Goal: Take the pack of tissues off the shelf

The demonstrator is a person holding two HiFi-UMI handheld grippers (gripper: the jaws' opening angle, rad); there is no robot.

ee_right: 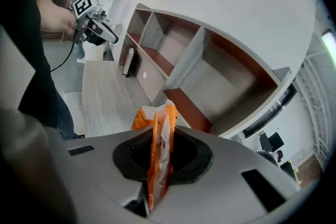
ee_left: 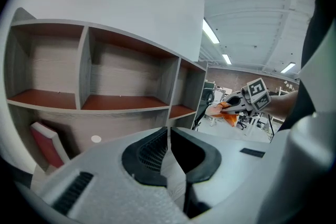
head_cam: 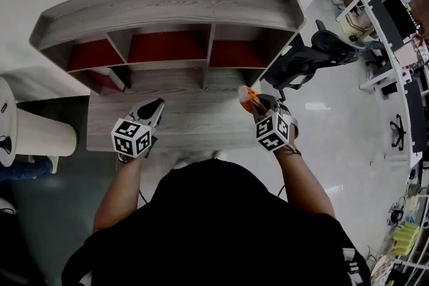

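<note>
An orange and white pack of tissues point(head_cam: 247, 100) is pinched upright between the jaws of my right gripper point(head_cam: 257, 104), which is shut on it over the right end of the wooden desk point(head_cam: 188, 120). In the right gripper view the pack point(ee_right: 157, 160) sticks up out of the closed jaws, clear of the shelf point(ee_right: 210, 76). My left gripper point(head_cam: 154, 109) hovers over the desk's left part. Its jaws point(ee_left: 168, 136) are shut with nothing between them. The shelf unit point(head_cam: 167, 7) has red-floored compartments, all bare.
A red and white flat box point(head_cam: 110, 79) leans in the lower left cubby under the shelf. A black office chair point(head_cam: 315, 50) stands right of the desk. A white ribbed cylinder point(head_cam: 40, 134) is at the left. Desks with monitors point(head_cam: 395, 17) line the far right.
</note>
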